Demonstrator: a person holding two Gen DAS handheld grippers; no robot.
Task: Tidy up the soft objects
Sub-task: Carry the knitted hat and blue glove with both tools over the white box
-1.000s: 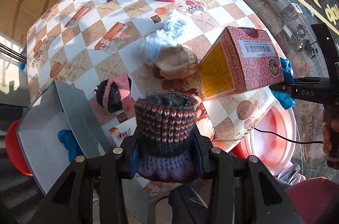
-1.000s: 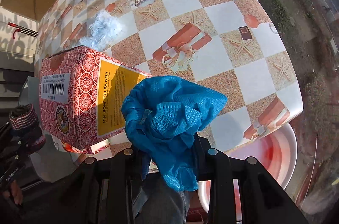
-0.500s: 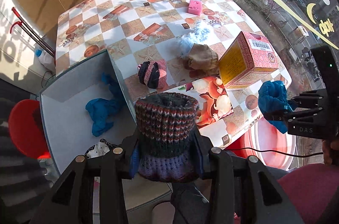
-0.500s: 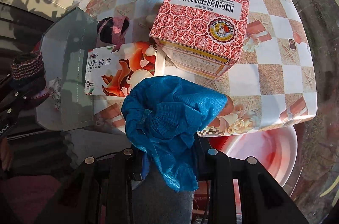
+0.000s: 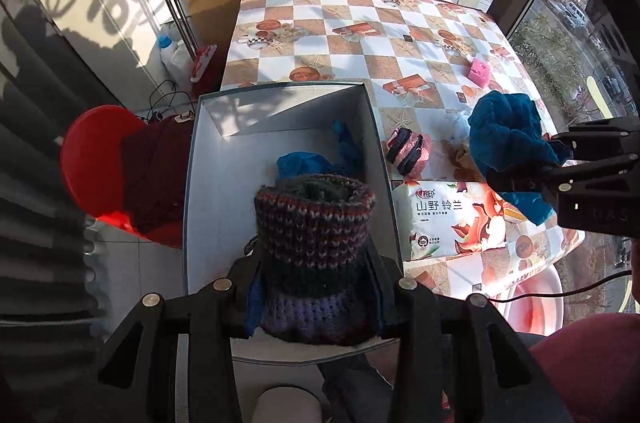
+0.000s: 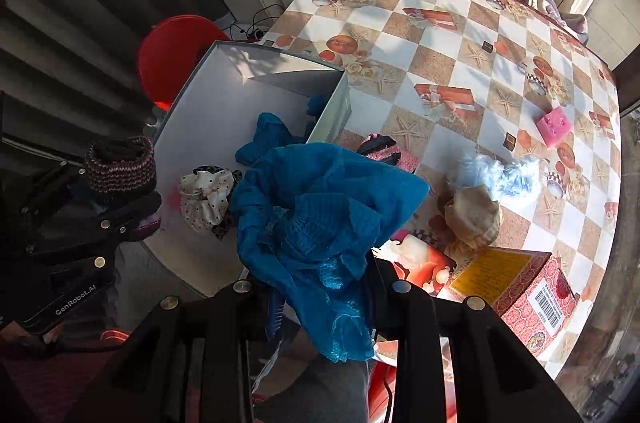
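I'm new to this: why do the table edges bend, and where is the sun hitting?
Both views are fisheye, so the table edges bow. Left wrist view: sun and leaf shadows cross the grey box wall. Right wrist view: hard sun on the tablecloth, the blue cloth brightly lit, dark corners.

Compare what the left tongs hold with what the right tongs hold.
The knitted roll is thick striped yarn in dark red, grey and purple; the blue cloth is thin, plain mesh. The roll stands as a neat cylinder; the cloth is crumpled and drooping. Both are soft, clamped in tongs, left and right, near the grey box.
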